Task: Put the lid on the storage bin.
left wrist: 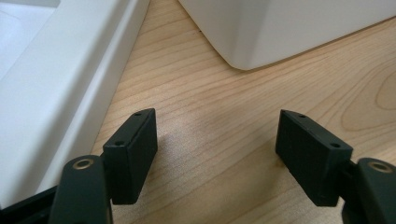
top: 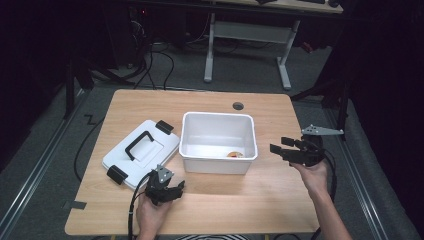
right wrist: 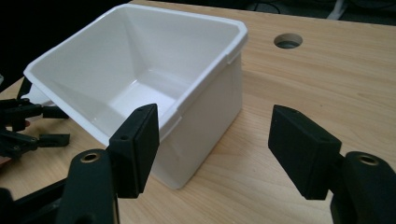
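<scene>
A person is sitting at a light wooden table (top: 210,205), working a two-jaw gripper in each hand on either side of a white plastic bin (top: 218,142). The bin is standing upright near the middle of the table, open at the top, with a small orange-and-yellow object (top: 235,154) lying on its floor against the near wall; what that object is cannot be told. The bin's white lid (top: 141,152), fitted with a black handle and black clips, is lying flat on the table just left of the bin. The left gripper (top: 169,190) is resting low at the near left, just in front of the lid's near edge, its jaws spread apart with nothing between them but bare wood, as the left gripper view is showing, with the lid's edge to one side and the bin's rounded corner (left wrist: 252,51) ahead. The right gripper (top: 281,145) is hovering to the right of the bin, near its right wall but apart from it, jaws pointing left toward the bin and standing released, gripping nothing. In the right gripper view the bin's corner (right wrist: 187,140) is showing between and beyond the open jaws, and a round cable hole (right wrist: 288,41) is showing in the tabletop on the far side.
</scene>
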A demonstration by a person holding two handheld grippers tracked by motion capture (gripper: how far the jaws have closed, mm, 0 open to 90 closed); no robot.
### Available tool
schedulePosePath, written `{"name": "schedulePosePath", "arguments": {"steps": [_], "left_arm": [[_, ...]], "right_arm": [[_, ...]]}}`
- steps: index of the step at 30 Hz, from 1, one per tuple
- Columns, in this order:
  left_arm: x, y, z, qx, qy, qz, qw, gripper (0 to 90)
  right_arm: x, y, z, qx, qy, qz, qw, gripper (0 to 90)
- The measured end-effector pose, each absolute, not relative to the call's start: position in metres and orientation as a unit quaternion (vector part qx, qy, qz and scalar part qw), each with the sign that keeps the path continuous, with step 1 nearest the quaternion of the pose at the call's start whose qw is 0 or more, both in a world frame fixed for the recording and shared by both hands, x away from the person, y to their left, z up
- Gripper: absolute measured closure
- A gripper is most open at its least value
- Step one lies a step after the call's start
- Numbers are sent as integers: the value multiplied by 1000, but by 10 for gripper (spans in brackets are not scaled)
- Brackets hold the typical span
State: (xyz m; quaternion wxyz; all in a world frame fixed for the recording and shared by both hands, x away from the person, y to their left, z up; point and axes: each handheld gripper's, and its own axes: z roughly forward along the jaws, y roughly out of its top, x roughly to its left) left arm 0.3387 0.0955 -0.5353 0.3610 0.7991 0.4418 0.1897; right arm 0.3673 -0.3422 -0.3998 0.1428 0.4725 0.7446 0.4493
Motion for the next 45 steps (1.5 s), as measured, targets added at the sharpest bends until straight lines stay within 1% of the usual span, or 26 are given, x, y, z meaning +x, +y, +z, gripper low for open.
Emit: {"name": "schedulePosePath", "arguments": {"steps": [9, 16, 22, 27, 32, 35, 45], "left_arm": [[339, 96, -535, 799, 442, 190, 362, 302], [339, 96, -535, 799, 442, 190, 362, 303], [339, 96, -535, 799, 442, 190, 362, 303], [339, 96, -535, 799, 442, 190, 361, 303], [339, 96, -535, 799, 442, 190, 361, 303], [339, 96, -535, 799, 442, 190, 361, 303], [339, 96, -535, 798, 443, 186, 364, 298]], "right_arm": [[355, -356, -427, 490, 723, 465, 144, 357], [351, -358, -439, 498, 717, 467, 139, 359], [346, -360, -457, 509, 711, 467, 132, 358], [341, -360, -474, 519, 706, 463, 135, 357], [339, -360, -490, 528, 707, 448, 143, 356], [339, -355, -504, 535, 719, 414, 158, 346], [338, -348, -524, 537, 736, 367, 185, 339]]}}
